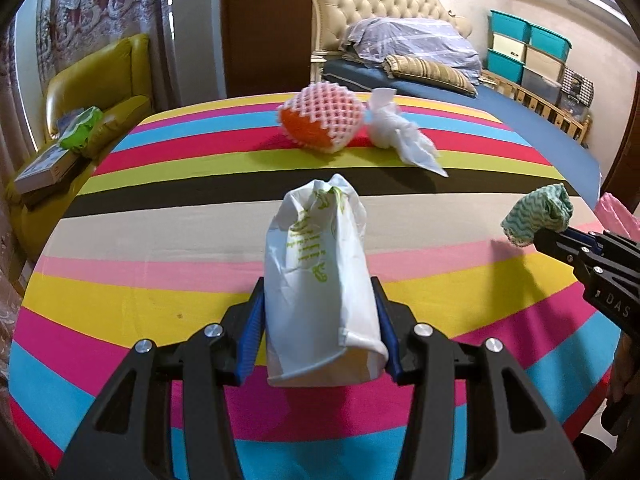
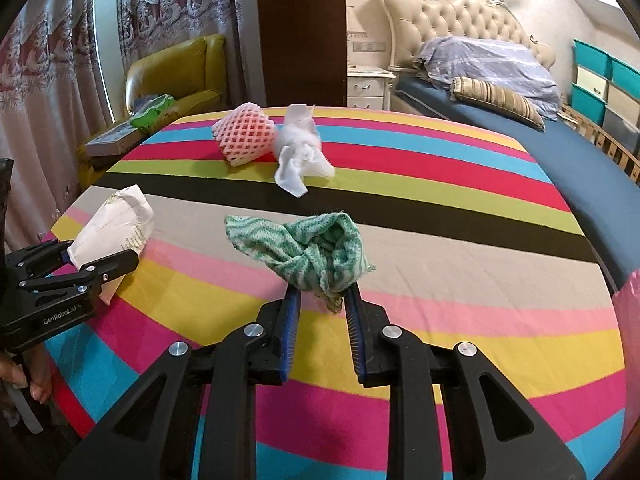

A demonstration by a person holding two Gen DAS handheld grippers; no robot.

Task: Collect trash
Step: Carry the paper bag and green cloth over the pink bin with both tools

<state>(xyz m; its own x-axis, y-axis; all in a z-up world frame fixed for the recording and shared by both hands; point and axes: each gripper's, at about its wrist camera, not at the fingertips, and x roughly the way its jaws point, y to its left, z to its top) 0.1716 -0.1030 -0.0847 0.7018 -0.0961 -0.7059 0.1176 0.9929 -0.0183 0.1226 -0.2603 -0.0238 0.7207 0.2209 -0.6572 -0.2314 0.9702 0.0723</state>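
Note:
My left gripper (image 1: 318, 288) is shut on a white paper bag with green print (image 1: 320, 272), held above the striped table; it shows at the left of the right wrist view (image 2: 114, 224). My right gripper (image 2: 322, 292) is shut on a crumpled green-and-white cloth (image 2: 316, 248), which also shows at the right of the left wrist view (image 1: 538, 216). At the table's far side lie a pink foam fruit net (image 1: 320, 120) (image 2: 244, 132) with an orange inside, and a crumpled white tissue (image 1: 396, 132) (image 2: 300, 156) next to it.
The round table has a multicoloured striped cloth (image 1: 160, 240) (image 2: 460, 240). A yellow armchair (image 1: 100, 92) with a book and a green item stands at the far left. A bed (image 2: 560, 160) and stacked storage boxes (image 1: 528, 56) are at the right. Something pink (image 2: 630, 312) sits at the table's right edge.

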